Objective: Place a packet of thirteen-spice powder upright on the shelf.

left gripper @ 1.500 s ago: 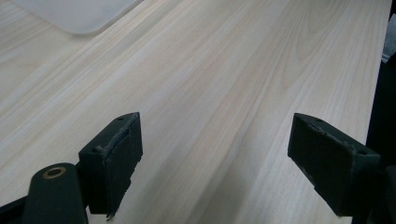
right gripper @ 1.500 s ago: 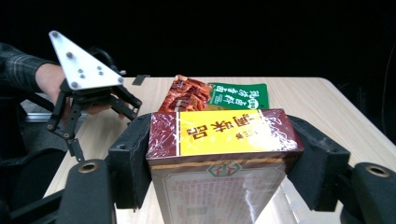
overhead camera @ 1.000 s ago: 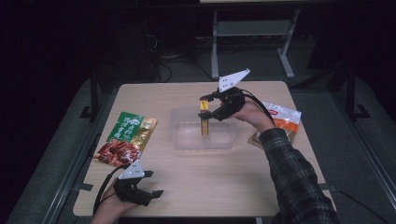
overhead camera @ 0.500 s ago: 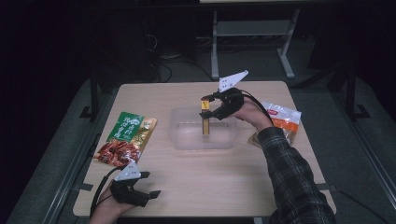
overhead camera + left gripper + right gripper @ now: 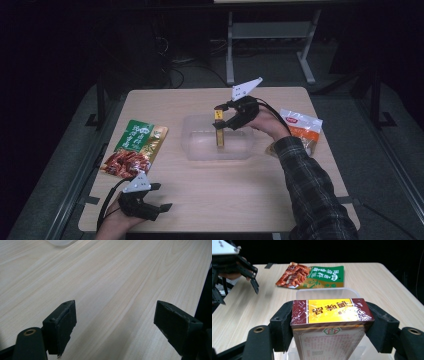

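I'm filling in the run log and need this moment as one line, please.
right gripper: shut on box, upright over clear tub | left gripper: open, at near table edge | green packet: left of tub

A green and red snack bag (image 5: 134,149) lies at the left of the counter (image 5: 210,200). An orange and white bag (image 5: 302,129) lies at the right.

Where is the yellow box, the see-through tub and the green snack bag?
yellow box (image 5: 329,310): right gripper view, on its yellow top face.
see-through tub (image 5: 200,150): high view, on its bare left floor.
green snack bag (image 5: 134,148): high view, on the bag's middle.
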A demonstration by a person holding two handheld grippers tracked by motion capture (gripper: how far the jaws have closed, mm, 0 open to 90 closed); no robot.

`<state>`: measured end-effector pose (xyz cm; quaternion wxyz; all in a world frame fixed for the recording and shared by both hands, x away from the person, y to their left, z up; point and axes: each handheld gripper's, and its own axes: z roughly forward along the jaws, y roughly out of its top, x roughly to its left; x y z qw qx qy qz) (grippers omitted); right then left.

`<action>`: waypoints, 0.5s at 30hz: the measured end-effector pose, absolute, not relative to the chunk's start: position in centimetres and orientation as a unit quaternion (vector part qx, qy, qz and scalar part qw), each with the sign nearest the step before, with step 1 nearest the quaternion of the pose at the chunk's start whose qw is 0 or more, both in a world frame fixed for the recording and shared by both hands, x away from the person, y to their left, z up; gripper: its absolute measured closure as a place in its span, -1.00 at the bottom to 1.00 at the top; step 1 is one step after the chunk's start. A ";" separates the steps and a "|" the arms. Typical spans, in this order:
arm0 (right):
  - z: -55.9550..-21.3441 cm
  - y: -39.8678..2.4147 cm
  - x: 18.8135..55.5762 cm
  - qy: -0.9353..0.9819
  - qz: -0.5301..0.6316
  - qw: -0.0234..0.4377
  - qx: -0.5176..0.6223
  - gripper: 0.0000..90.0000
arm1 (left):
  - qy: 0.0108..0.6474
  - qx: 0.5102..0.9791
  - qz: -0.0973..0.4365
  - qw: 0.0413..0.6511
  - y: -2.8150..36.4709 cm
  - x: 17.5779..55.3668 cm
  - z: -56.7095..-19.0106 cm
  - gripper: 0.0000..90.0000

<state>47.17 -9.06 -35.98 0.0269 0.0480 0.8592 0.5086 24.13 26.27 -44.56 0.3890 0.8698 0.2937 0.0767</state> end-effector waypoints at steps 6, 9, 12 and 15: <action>-36.7 -8.6 47.3 0.868 0.493 0.026 0.044 -0.32 | 0.294 0.869 0.074 0.390 26.2 24.2 -44.6 -0.60; -37.0 -8.5 47.4 0.872 0.487 0.027 0.041 -0.32 | 0.293 0.871 0.072 0.388 26.2 24.2 -44.6 -0.60; -37.4 -8.4 47.4 0.876 0.481 0.026 0.040 -0.33 | 0.294 0.870 0.070 0.389 26.2 24.2 -44.6 -0.61; -37.9 -8.5 47.3 0.880 0.473 0.020 0.045 -0.32 | 0.293 0.871 0.070 0.389 26.1 24.2 -44.6 -0.60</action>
